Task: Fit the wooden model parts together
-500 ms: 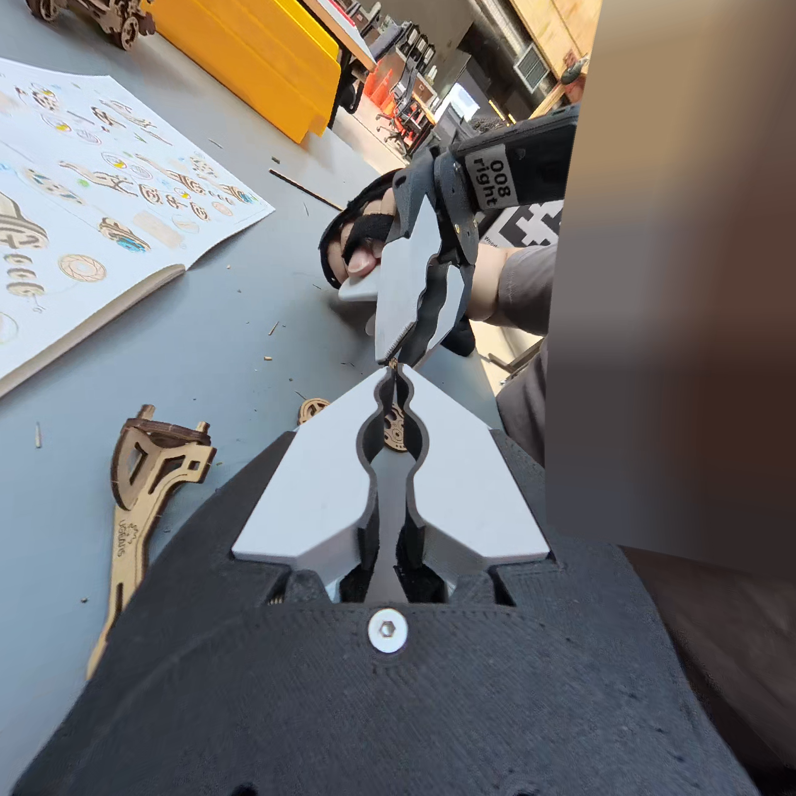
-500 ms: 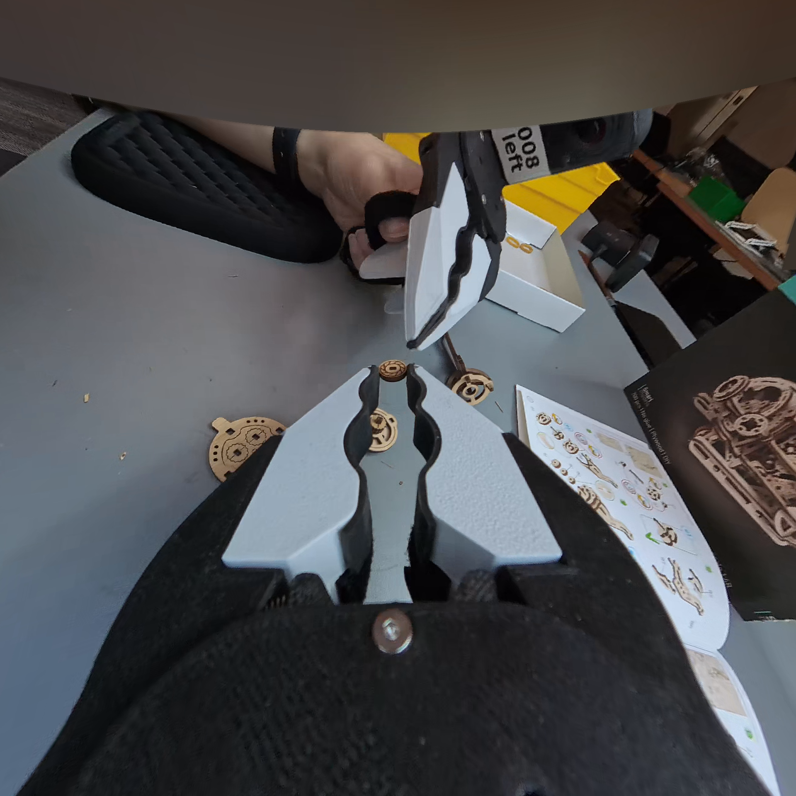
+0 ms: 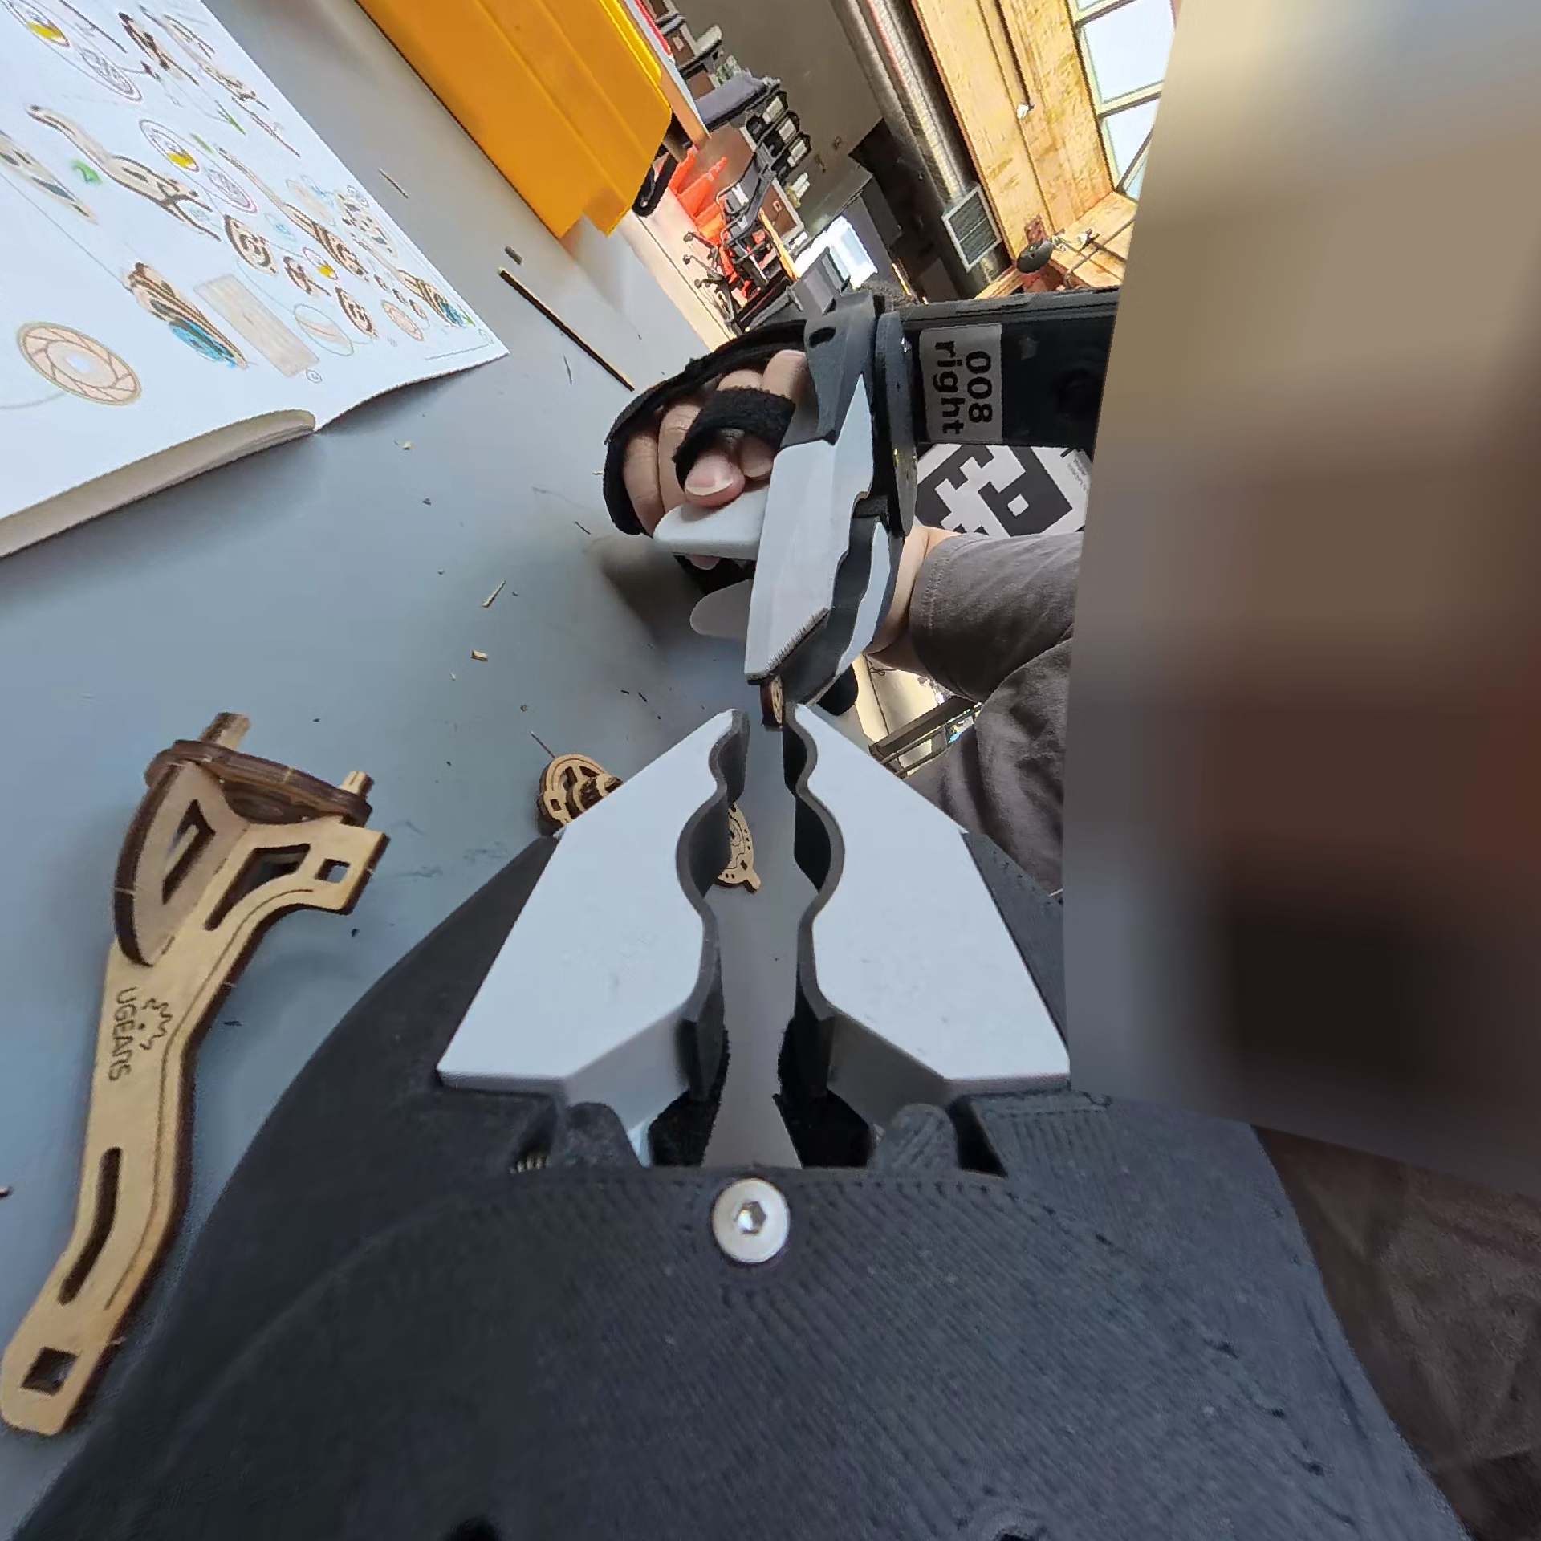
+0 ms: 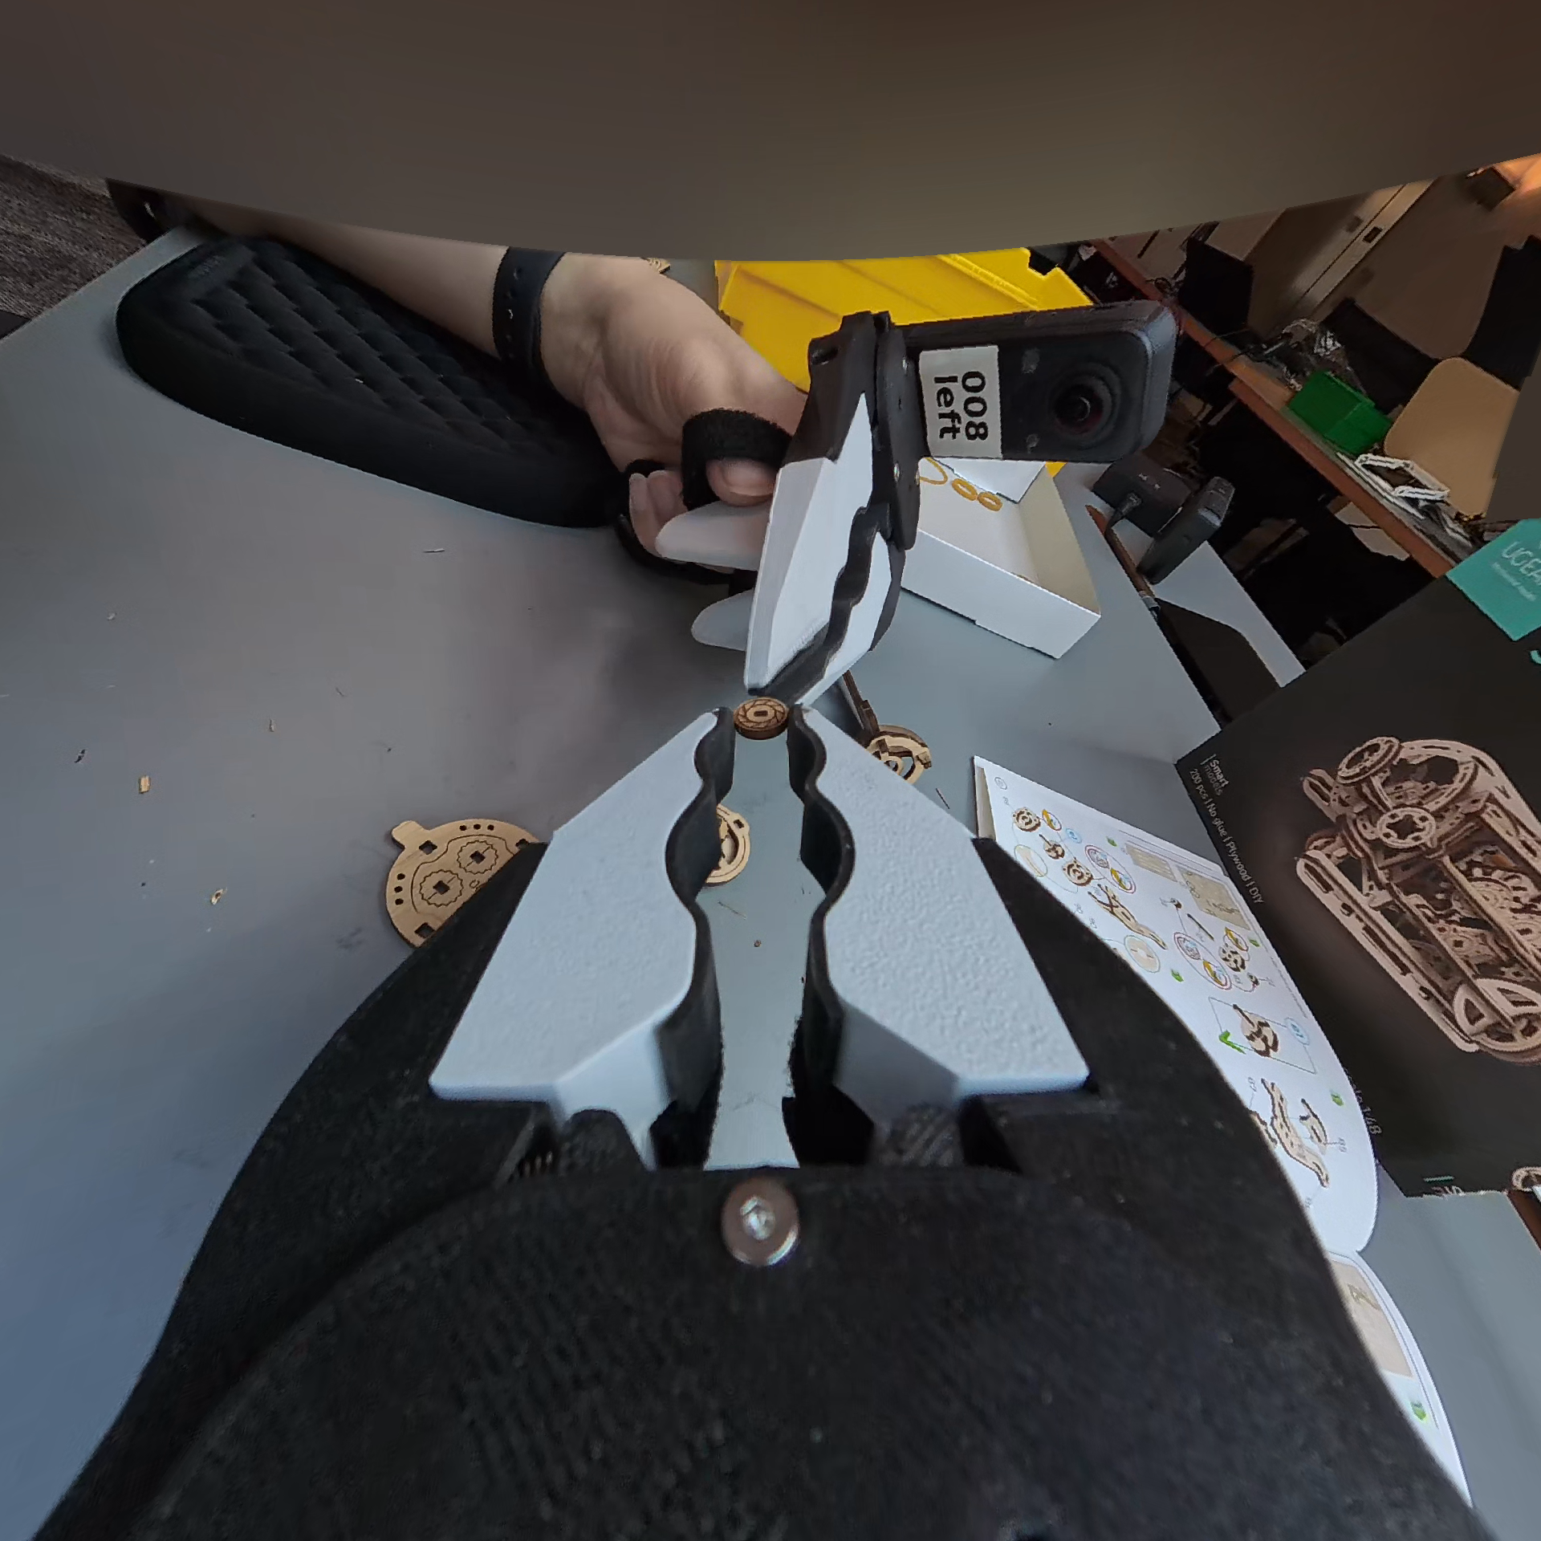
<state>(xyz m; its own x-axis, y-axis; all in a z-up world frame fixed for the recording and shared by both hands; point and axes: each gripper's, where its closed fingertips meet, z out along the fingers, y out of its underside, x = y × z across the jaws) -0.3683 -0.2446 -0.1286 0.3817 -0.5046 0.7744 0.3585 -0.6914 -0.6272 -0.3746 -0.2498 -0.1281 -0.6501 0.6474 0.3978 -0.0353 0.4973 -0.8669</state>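
Right tongs (image 4: 759, 719) pinching a small wooden disc (image 4: 759, 717) at their tips above the worktop (image 4: 250, 667); left tongs (image 3: 763, 721), slightly spread, tip-to-tip with them

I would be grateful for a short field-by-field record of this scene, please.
Surface: grey table
Right gripper: fingers shut on a small round wooden disc, held off the table
Left gripper: tips right at the disc; narrow gap between the fingers, grip unclear
Loose parts: flat round wooden plate with cut-outs; long wrench-shaped wooden piece
Reference: open white instruction booklet
Background: white cardboard box
Stage: the two grippers meet tip to tip; no join visible
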